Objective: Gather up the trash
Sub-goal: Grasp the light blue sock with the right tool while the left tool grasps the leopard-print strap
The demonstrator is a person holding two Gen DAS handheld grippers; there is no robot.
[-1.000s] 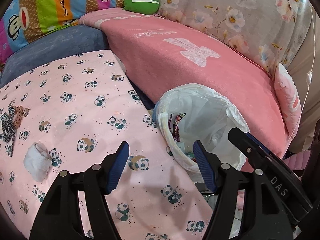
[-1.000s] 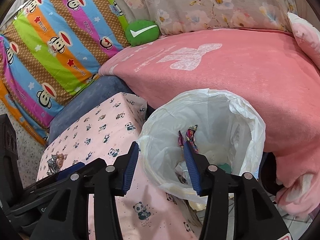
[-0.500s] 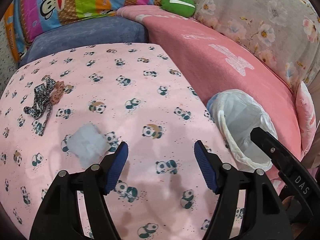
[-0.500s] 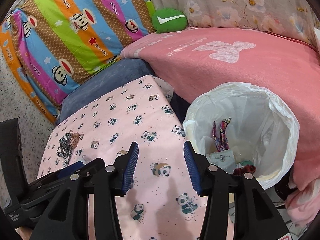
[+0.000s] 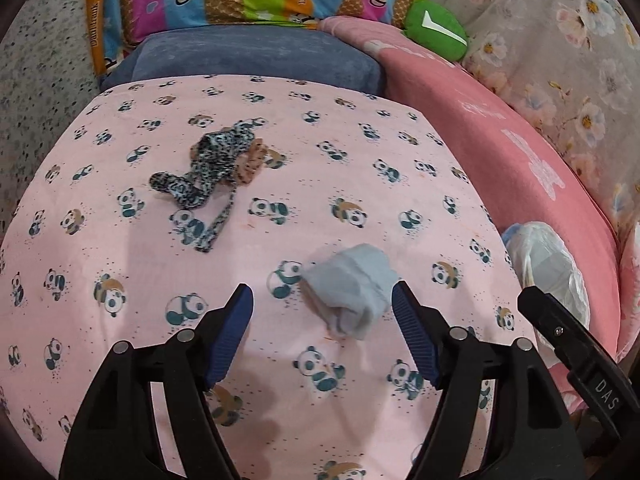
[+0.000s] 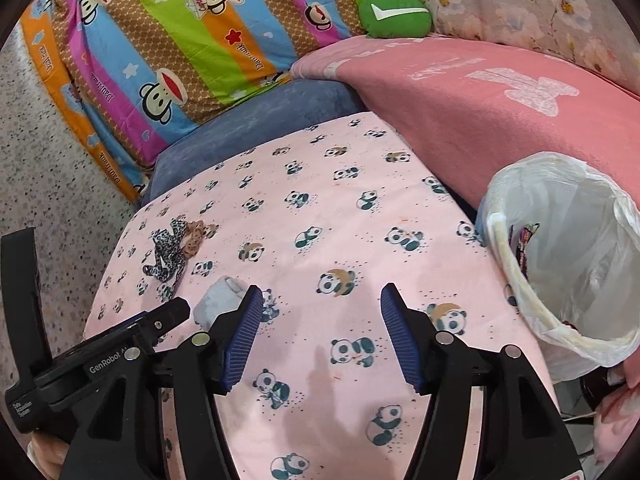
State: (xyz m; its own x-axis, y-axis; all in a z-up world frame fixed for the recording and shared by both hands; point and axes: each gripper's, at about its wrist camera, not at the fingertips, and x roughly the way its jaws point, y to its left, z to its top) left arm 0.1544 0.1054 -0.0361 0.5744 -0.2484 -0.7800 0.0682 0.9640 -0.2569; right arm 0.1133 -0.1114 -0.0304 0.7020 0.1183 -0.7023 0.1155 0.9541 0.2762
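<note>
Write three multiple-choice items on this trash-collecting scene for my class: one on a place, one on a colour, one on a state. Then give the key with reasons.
1. Where does the crumpled tissue lie?
A. On the panda cloth
B. In the bin
C. On the pink blanket

2. What colour is the round cushion with the tick?
A. Blue
B. Green
C. Yellow

3. How is the left gripper?
A. Shut on the tissue
B. Open, holding nothing
C. Inside the bin

Key: A, the tissue rests on the panda print; B, the cushion is green; B, its fingers stand apart around the tissue.

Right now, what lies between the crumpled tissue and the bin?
In the right wrist view, only bare panda cloth lies between the crumpled tissue and the bin, with the open right tongs above that stretch.
</note>
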